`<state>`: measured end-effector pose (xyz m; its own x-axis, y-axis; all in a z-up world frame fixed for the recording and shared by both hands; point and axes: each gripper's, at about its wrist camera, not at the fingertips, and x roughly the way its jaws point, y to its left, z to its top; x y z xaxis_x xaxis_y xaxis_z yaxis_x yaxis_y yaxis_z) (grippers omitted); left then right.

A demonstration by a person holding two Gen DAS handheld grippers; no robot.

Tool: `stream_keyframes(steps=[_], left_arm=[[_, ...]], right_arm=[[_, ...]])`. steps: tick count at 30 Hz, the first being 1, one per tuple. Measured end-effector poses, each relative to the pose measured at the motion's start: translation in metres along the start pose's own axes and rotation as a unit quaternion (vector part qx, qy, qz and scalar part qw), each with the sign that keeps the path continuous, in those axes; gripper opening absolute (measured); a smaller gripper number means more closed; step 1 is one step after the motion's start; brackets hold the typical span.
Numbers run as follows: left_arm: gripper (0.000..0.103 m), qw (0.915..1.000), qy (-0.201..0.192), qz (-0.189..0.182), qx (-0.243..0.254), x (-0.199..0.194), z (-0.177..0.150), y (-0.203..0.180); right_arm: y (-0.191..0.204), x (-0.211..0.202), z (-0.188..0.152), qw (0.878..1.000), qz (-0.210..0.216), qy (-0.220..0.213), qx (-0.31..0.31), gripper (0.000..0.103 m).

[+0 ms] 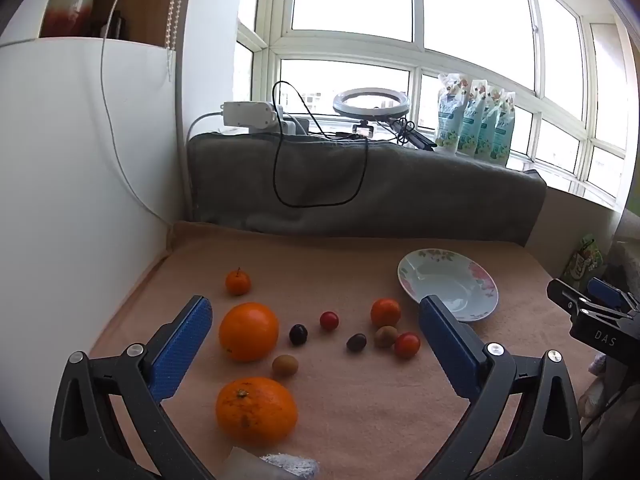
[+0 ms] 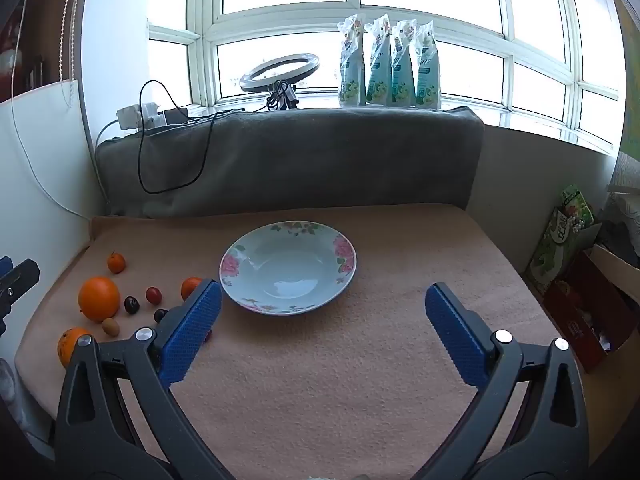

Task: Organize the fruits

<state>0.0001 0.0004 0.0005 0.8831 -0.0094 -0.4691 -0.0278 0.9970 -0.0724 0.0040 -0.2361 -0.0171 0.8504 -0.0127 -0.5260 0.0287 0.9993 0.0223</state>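
Fruit lies scattered on a peach cloth: two large oranges (image 1: 248, 331) (image 1: 256, 409), a small tangerine (image 1: 238, 282), another tangerine (image 1: 385, 312), two red cherry tomatoes (image 1: 329, 320) (image 1: 407, 345), two dark grapes (image 1: 298, 334) (image 1: 356, 342) and two brownish small fruits (image 1: 285, 365) (image 1: 385, 336). A flowered plate (image 2: 288, 268) stands empty to their right. My left gripper (image 1: 316, 320) hangs open above the fruit, nothing between its blue pads. My right gripper (image 2: 322, 300) is open in front of the plate, holding nothing.
A white panel (image 1: 80, 200) walls the left side. A grey padded ledge (image 2: 288, 160) with cables, a ring light (image 2: 280, 72) and several pouches (image 2: 388, 64) runs along the back. Boxes (image 2: 580, 280) stand off the cloth's right edge.
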Motion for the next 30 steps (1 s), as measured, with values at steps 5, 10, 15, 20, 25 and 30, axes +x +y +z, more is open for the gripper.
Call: stream_keyframes(steps=[5, 10, 15, 20, 25, 30], left_arm=[[0.102, 1.0000, -0.004, 0.005, 0.004, -0.0007, -0.0004, -0.0007], [0.102, 0.9999, -0.004, 0.010, 0.005, 0.0003, 0.0000, 0.0028], [0.102, 0.9999, -0.005, 0.011, 0.003, -0.0017, 0.0019, 0.0027], [0.102, 0.9999, -0.004, 0.009, 0.003, -0.0007, 0.0011, -0.0015], [0.102, 0.9999, -0.006, 0.008, 0.003, -0.0023, 0.0028, -0.0017], [0.102, 1.0000, -0.005, 0.007, 0.004, -0.0017, 0.0026, -0.0022]], right_arm=[[0.0017, -0.0009, -0.0005, 1.000, 0.006, -0.008, 0.005, 0.103], [-0.0041, -0.0003, 0.0040, 1.000, 0.012, -0.004, 0.010, 0.103], [0.0004, 0.0014, 0.0006, 1.000, 0.005, -0.004, 0.004, 0.103], [0.0013, 0.0019, -0.0030, 1.000, 0.006, -0.006, 0.007, 0.103], [0.0007, -0.0004, -0.0033, 1.000, 0.008, -0.009, 0.009, 0.103], [0.0019, -0.0014, -0.0031, 1.000, 0.010, -0.006, 0.009, 0.103]])
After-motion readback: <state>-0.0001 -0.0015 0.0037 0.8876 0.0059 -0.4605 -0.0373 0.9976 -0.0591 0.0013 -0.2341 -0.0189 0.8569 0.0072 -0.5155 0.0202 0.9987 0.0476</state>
